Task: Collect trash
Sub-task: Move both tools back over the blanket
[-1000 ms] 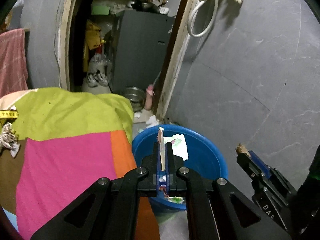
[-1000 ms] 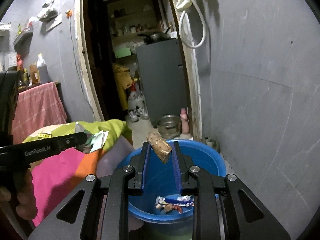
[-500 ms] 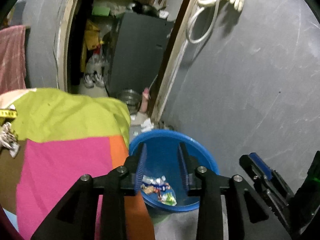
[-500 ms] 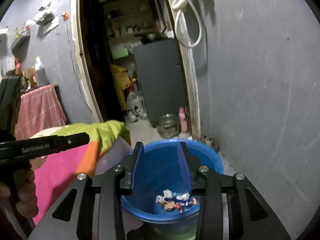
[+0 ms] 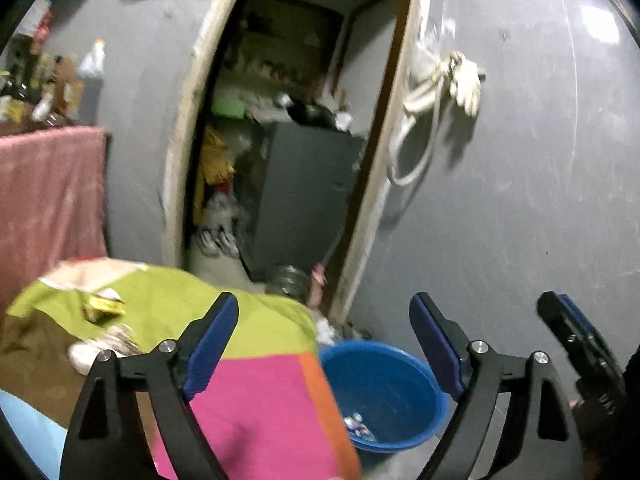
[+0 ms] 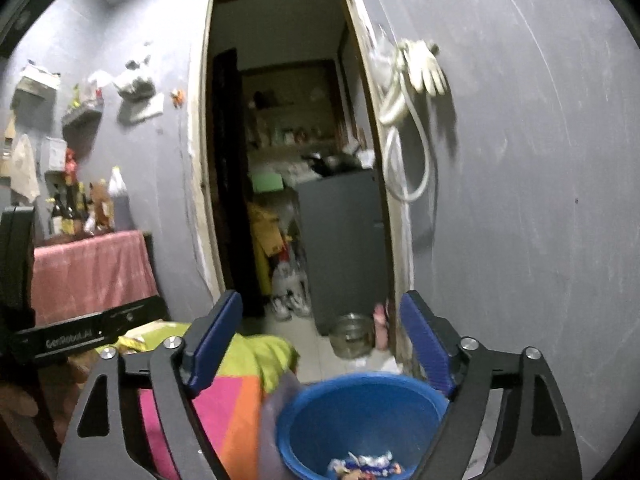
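Bedspread (image 5: 260,400), patchwork of green, pink, orange and brown, is the biggest thing in reach; it lies to the left of the bucket, and in the right wrist view its corner hangs against the rim. Soft cloth, so anything on it sits loose and will slide or sink into a fold if pushed.

Bucket (image 5: 420,364), blue plastic, stands on the floor between bed and grey wall, near the doorway. Stiff, light, wide mouth; easy target from above, prob. tips if knocked at the rim.

Left gripper (image 5: 324,344) has its jaws spread wide w/ nothing between them, up over the bed edge and bucket. Right gripper (image 6: 322,344) is the same: jaws wide apart, empty, bucket below and ahead.

Trash: a small heap of wrappers (image 6: 364,464) at the bucket bottom, white/blue/red foil-type. Light, crinkly, slippery.

More to collect, judging by the left view: a yellow wrapper (image 5: 102,304) on the green patch, and a pale crumpled piece (image 5: 100,348) just nearer on the brown patch. Both blurred, so exact type unclear. Both look near weightless and soft. Best pinch a raised crease or the bunched middle, not a flat edge; come down w/ jaws only slightly wider than the piece so the cloth isn't caught too.

Writing: the left gripper's body (image 6: 92,334), seen from the right wrist, reads approx. "GenRobot.AI", blurred. No brand legible on any wrapper.
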Demonstrator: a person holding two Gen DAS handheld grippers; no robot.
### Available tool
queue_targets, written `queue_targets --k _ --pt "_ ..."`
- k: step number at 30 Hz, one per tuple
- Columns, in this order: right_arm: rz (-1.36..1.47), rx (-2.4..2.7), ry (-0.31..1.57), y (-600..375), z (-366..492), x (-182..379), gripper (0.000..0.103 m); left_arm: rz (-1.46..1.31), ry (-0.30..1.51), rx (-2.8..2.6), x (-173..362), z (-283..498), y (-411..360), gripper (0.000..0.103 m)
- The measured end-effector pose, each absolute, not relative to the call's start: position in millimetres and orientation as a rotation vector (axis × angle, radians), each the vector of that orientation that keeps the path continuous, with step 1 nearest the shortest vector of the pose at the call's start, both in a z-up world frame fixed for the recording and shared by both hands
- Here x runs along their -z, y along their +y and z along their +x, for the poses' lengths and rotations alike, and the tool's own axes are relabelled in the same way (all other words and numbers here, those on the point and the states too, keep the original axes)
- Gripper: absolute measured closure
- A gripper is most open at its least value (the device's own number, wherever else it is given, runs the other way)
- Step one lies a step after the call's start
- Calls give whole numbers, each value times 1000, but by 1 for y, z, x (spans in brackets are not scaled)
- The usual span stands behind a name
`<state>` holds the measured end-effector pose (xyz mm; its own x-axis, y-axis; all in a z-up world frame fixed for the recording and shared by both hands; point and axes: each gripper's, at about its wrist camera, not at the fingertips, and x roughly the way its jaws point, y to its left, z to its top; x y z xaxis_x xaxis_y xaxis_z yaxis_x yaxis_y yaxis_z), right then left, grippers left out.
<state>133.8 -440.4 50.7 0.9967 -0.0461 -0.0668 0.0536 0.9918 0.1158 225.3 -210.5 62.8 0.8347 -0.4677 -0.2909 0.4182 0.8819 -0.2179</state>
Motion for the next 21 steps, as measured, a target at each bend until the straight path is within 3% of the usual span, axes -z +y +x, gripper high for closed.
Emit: queue_targets --k 2,3,5,21 --pt "113 52 33 -429 131 -60 1 -145 310 441 -72 219 -192 16" --pt "109 50 23 -424 130 -63 0 -146 298 430 -74 214 -186 14" --pt "100 35 4 -410 129 -71 0 -166 266 401 -80 206 -165 2" --pt "87 -103 -90 -303 142 -86 0 -143 139 212 -89 182 -32 2"
